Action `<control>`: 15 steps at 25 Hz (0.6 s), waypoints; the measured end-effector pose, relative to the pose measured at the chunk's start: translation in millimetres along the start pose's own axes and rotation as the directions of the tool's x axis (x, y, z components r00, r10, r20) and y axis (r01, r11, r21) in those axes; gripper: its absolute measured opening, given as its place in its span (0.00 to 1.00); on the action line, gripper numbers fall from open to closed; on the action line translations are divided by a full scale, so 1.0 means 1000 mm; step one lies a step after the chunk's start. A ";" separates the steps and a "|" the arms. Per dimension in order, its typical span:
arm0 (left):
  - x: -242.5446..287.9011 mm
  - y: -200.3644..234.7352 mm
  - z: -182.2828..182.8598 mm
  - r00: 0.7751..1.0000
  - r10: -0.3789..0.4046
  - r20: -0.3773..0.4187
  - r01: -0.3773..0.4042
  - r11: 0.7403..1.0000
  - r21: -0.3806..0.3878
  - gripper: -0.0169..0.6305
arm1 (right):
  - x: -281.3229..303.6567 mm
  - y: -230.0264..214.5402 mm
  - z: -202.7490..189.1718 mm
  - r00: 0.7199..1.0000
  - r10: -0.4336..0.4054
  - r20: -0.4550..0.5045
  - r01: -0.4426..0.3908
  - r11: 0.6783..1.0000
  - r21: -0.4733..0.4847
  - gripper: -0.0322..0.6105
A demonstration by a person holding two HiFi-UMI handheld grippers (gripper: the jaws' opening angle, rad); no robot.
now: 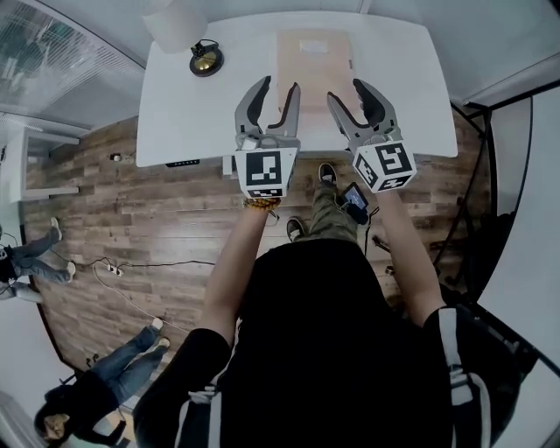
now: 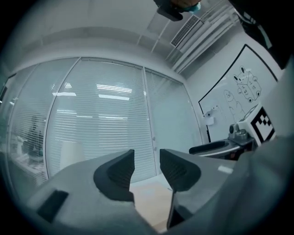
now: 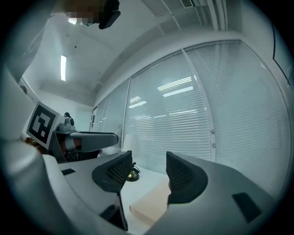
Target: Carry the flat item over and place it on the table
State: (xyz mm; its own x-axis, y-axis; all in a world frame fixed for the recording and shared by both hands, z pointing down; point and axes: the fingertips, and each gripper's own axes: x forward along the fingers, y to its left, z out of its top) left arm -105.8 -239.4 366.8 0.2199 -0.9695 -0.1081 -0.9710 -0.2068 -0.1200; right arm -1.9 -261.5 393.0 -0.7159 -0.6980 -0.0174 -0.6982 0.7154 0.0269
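— What's hard to make out?
— Upper left, a white cylinder (image 1: pixel 175 19) at the corner of the table (image 1: pixel 402 79) is cut off by the frame's top. The brass thing (image 1: pixel 206 60) beside it is too small to name.
— And the grippers?
— The left gripper (image 1: pixel 278 85) has its jaws slightly apart with nothing between them. The right gripper (image 1: pixel 346 89) is spread wider and also empty.
— The flat box (image 1: pixel 313 54)?
— It lies on the table at top centre, its near part behind the jaw tips.
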 end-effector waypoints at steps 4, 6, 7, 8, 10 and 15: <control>-0.017 -0.001 0.004 1.000 0.012 0.025 -0.013 0.999 0.029 0.27 | -0.014 0.010 0.007 0.998 -0.031 0.050 0.032 0.999 -0.012 0.36; -0.026 -0.003 0.005 0.999 0.022 0.034 -0.023 0.999 0.036 0.25 | -0.022 0.018 0.009 0.997 -0.038 0.070 0.040 0.999 -0.026 0.35; -0.030 -0.004 0.006 0.999 0.027 0.038 -0.028 0.999 0.037 0.23 | -0.026 0.022 0.010 0.996 -0.041 0.075 0.044 0.998 -0.040 0.35; -0.034 -0.005 0.007 0.999 0.032 0.042 -0.033 0.999 0.037 0.22 | -0.030 0.025 0.011 0.996 -0.044 0.081 0.049 0.997 -0.059 0.34; -0.039 -0.008 0.007 0.998 0.039 0.046 -0.040 0.999 0.029 0.20 | -0.038 0.029 0.014 0.993 -0.064 0.100 0.074 0.992 -0.105 0.30; -0.055 -0.017 0.012 0.997 0.036 0.066 -0.038 0.999 0.030 0.15 | -0.053 0.040 0.012 0.990 -0.081 0.112 0.096 0.986 -0.134 0.26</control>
State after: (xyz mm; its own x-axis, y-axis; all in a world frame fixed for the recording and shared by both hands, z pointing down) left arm -100.1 -180.4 362.8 0.1904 -0.9655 -0.1776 -0.9754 -0.1656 -0.1454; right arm 7.4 -195.5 383.0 -0.6531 -0.7459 -0.1311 -0.7565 0.6344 0.1591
